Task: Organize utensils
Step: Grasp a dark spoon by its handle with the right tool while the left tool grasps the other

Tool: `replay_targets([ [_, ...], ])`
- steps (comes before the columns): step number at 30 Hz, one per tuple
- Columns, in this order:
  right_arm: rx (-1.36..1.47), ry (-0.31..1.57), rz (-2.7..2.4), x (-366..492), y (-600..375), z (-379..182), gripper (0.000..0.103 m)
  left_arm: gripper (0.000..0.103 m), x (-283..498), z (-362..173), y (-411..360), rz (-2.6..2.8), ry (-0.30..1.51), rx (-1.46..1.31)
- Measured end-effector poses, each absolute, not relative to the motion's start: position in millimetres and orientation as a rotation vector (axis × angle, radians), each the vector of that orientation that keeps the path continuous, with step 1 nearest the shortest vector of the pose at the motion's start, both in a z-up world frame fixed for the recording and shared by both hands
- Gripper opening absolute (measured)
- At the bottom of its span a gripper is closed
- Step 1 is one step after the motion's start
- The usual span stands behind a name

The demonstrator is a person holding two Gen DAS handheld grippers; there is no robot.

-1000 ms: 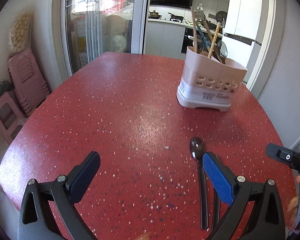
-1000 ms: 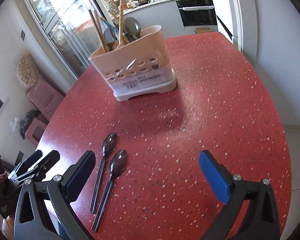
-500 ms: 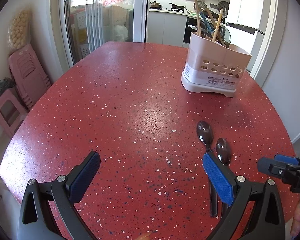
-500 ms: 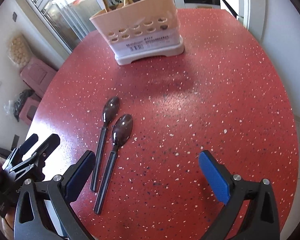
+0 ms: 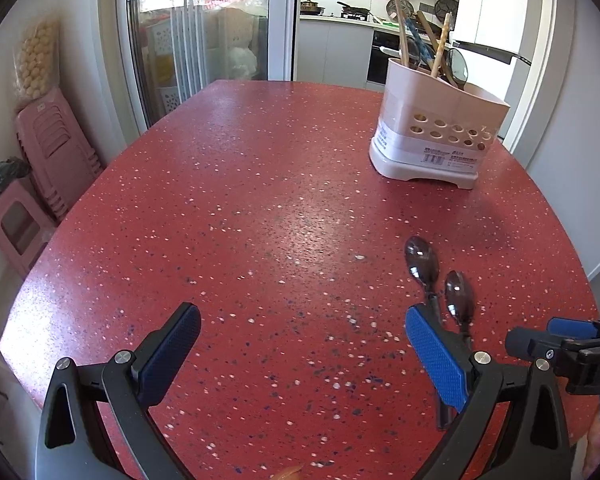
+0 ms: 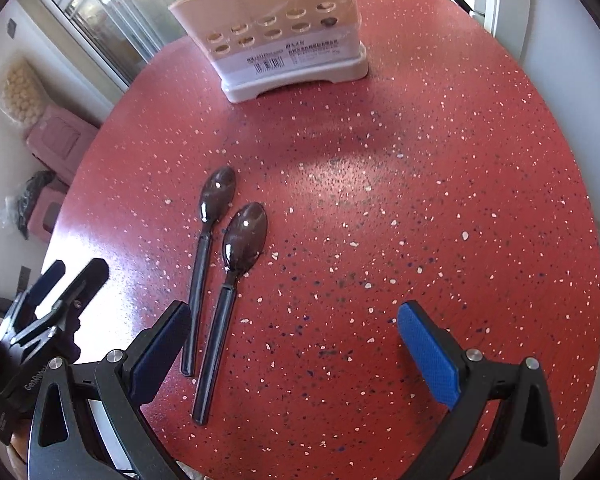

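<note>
1. Right gripper (image 6: 292, 344): jaws spread wide, empty, hovering above the red speckled table (image 6: 440, 184).
2. Left gripper (image 5: 300, 344) is likewise parted and empty.
3. Two dark spoons (image 6: 236, 248) lie side by side just ahead-left of the right gripper's left finger.
4. Utensil caddy (image 6: 284, 40) stands farther ahead; the pick-up looks unstarted, and next means shifting left and closing on a handle.

Two glossy dark plastic spoons (image 6: 238, 240) lie on a smooth, speckled red table (image 6: 420, 200) beside a matt plastic caddy (image 6: 284, 44).

Black left tool (image 5: 302, 350) and right tool (image 6: 294, 344), blue textured pads, silver screws, white lettering
</note>
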State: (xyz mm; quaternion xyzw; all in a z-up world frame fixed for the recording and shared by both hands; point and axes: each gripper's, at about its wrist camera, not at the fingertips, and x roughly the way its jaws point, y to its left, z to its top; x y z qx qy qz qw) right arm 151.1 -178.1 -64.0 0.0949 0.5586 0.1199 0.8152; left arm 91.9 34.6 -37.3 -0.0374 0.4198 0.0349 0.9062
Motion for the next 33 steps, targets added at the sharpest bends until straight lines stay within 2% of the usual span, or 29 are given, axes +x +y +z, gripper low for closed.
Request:
replay_targets([
  [3, 0.193, 1.219, 0.238, 155, -169, -68, 0.094, 0.103, 95, -38, 39, 0.081, 0.867, -0.064],
  [6, 0.194, 1.259, 0.230, 161, -156, -73, 0.077, 0.103, 100, -40, 46, 0.069, 0.884, -0.063],
  [9, 0.161, 1.265, 0.211, 165, -143, -72, 0.068, 0.103, 104, -42, 56, 0.071, 0.899, -0.074],
  [17, -0.049, 1.287, 0.148, 165, -102, -77, 0.058, 0.103, 111, -43, 77, 0.064, 0.919, -0.112],
  [20, -0.092, 1.284, 0.158, 165, -92, -76, 0.044, 0.103, 111, -43, 74, 0.044, 0.926, -0.107],
  [22, -0.100, 1.289, 0.173, 164, -88, -75, 0.020, 0.103, 112, -44, 70, 0.030, 0.933, -0.104],
  [23, -0.094, 1.294, 0.184, 164, -87, -75, 0.016, 0.103, 112, -44, 66, 0.020, 0.938, -0.100],
  [26, -0.062, 1.292, 0.208, 163, -91, -74, 0.012, 0.103, 114, -44, 55, -0.007, 0.955, -0.087],
  [33, 0.061, 1.265, 0.251, 160, -132, -74, 0.012, 0.103, 123, -50, 19, -0.102, 1.033, -0.060],
])
